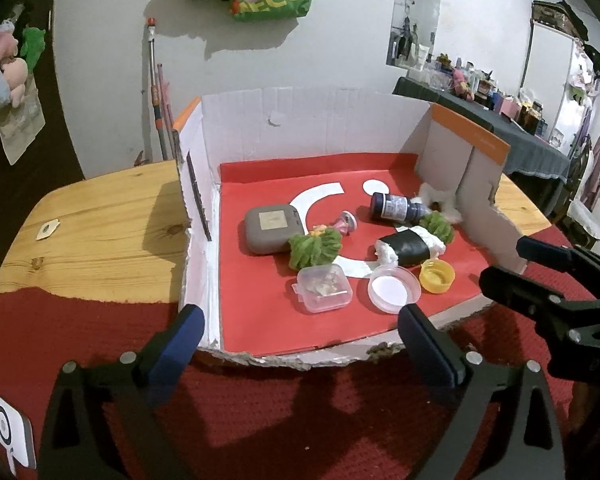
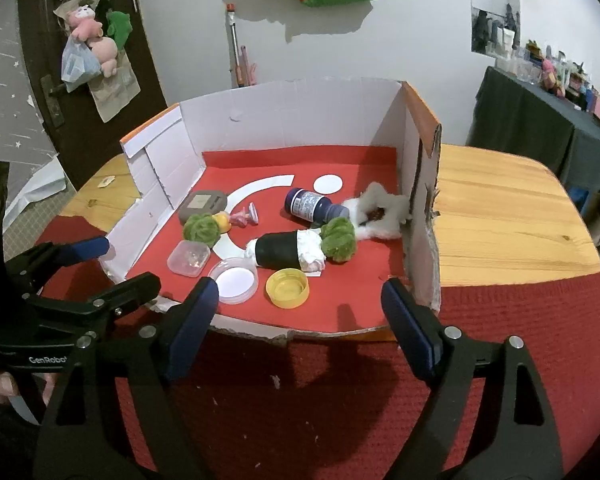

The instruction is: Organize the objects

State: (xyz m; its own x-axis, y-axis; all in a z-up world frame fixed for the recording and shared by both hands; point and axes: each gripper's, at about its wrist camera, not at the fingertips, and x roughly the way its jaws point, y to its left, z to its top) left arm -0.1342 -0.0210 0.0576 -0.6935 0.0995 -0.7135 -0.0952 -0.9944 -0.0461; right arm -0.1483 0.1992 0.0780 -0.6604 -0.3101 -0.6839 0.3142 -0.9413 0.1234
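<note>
While both grippers hover wide open and empty before the cardboard tray [image 2: 424,216], the right gripper [image 2: 296,304] faces a yellow bottle cap [image 2: 287,289] at twelve o'clock: light, rigid, probably slippery; pinch its rim.

- My left gripper [image 1: 300,336] is level and low, its two blue-padded fingers [image 1: 180,336] spread wide with nothing between them.
- My right gripper [image 2: 300,308] sits just the same: jaws parted wide and holding nothing, blue pads [image 2: 410,320] facing each other.
- The two grippers are side by side, pointing the same way, near each other but apart.
- My left hand [image 2: 4,392] shows only partly, wrapped around its handle.
</note>
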